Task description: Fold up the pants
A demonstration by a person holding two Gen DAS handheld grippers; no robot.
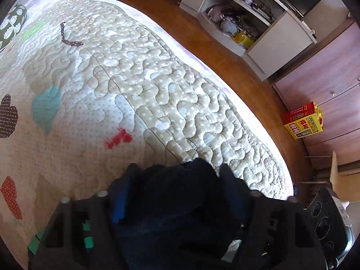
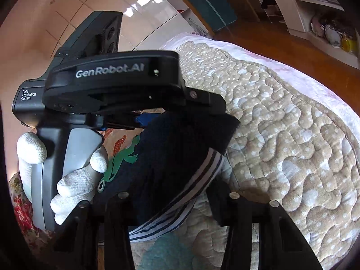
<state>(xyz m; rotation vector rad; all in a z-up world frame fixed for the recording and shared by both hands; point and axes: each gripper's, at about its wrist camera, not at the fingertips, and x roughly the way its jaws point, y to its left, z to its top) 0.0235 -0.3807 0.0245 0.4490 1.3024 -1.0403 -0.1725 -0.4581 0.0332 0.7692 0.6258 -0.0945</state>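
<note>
Bed (image 1: 139,72) with quilted, dotted coverlet filled both views; wooden floor (image 1: 225,45) and shelf unit (image 1: 245,15) lay beyond.

Pants (image 2: 180,153), dark navy with striped waistband (image 2: 202,175) and green print, hung bunched in the air above the quilt, held between both tools.

Left gripper (image 1: 177,180) pinched a thick wad of the dark cloth. Right gripper (image 2: 171,200) pinched the fabric near the waistband. Gloved hand (image 2: 67,180) held the left tool's handle.

Risk, judged: the bunched cloth could slip from one gripper and the edges land misaligned, because each grip held several crumpled layers.
</note>
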